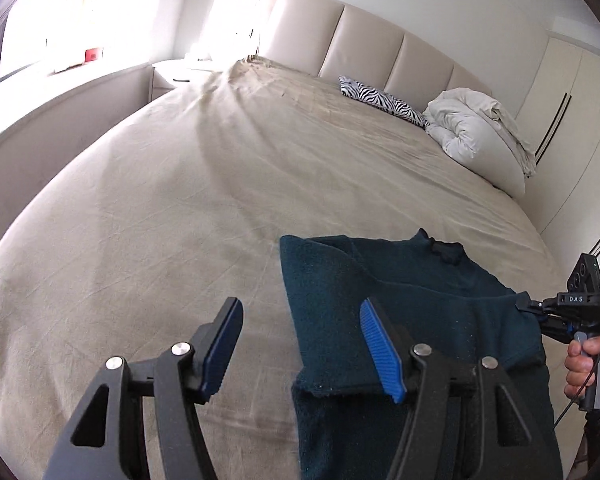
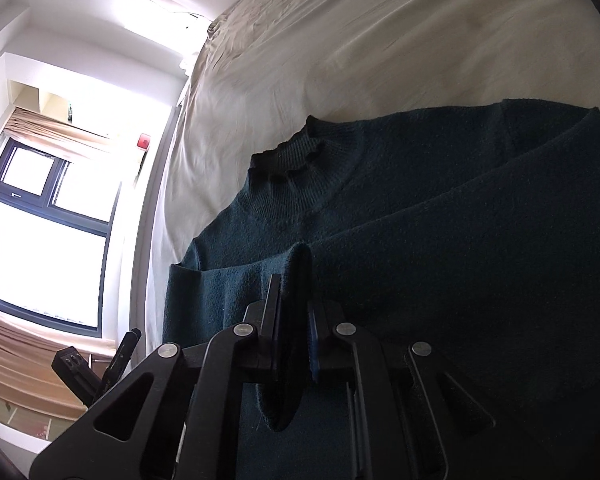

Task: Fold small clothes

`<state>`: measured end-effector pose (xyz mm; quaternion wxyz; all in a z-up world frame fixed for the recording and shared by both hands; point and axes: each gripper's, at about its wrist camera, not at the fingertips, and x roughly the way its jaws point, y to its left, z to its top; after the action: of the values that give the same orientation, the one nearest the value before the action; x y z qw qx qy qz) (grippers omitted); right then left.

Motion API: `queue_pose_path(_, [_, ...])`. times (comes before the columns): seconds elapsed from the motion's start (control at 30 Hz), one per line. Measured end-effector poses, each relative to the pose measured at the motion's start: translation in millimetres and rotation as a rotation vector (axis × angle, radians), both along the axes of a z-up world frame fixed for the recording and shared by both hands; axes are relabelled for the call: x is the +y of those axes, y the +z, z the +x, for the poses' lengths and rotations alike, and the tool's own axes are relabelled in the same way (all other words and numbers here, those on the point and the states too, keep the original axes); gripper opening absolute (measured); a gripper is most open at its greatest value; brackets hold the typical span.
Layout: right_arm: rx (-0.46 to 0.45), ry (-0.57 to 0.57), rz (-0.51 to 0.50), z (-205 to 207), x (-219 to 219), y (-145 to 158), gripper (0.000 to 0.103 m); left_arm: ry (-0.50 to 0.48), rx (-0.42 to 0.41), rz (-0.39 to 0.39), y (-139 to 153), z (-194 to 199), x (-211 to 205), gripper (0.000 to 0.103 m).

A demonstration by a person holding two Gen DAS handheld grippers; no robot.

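Teal sweater (image 1: pixel 412 300), soft, limp knit beside the bed (image 1: pixel 180 220) foot: right gripper (image 2: pixel 294 280) pinches sleeve fold; left gripper (image 1: pixel 300 344) half-open, empty; grip edges.

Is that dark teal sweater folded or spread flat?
Partly folded: the sweater has one sleeve laid across its body, and the right gripper pinches a fold of it.

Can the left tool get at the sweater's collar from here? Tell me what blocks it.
Probably yes. The left tool is open and holds nothing, and the collar lies exposed on the sweater, ahead of it. Nothing stands between them; the right tool grips the sweater's edge off to the side.
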<state>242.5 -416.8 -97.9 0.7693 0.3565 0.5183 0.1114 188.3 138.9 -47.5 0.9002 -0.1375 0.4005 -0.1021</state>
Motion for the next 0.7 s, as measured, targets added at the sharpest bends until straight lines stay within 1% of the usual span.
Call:
queue_pose_path(0.03, [-0.001, -0.004, -0.006, -8, -8, -1, 0.009, 0.001, 0.027, -0.037, -5, 8, 3, 0.064])
queue_pose_path(0.13, [0.015, -0.015, -0.027, -7, -16, -9, 0.009, 0.011, 0.103, -0.074, -22, 31, 5, 0.064])
queue_pose_path(0.23, [0.033, -0.041, -0.041, -9, -27, -21, 0.009, 0.026, 0.183, -0.127, -43, 54, 8, 0.062])
queue_pose_path(0.3, [0.029, -0.068, -0.009, -12, -34, -27, 0.011, 0.027, 0.198, -0.153, -48, 66, 10, 0.062])
queue_pose_path(0.4, [0.058, -0.119, 0.044, -18, -42, -36, 0.012, 0.008, 0.206, -0.123, -47, 82, 4, 0.061])
queue_pose_path(0.5, [0.045, -0.104, 0.051, -27, -40, -34, 0.014, -0.026, 0.231, -0.083, -53, 97, -4, 0.061])
queue_pose_path(0.57, [0.041, -0.079, 0.062, -31, -34, -35, 0.014, -0.033, 0.229, -0.056, -54, 103, -8, 0.051])
queue_pose_path(0.6, [0.046, -0.066, 0.061, -32, -28, -36, 0.014, -0.035, 0.232, -0.045, -54, 105, -9, 0.041])
queue_pose_path(0.63, [0.047, -0.048, 0.051, -34, -24, -36, 0.014, -0.037, 0.237, -0.040, -55, 108, -10, 0.036])
queue_pose_path(0.7, [0.046, -0.017, 0.019, -35, -15, -35, 0.014, -0.045, 0.237, -0.029, -55, 112, -16, 0.017])
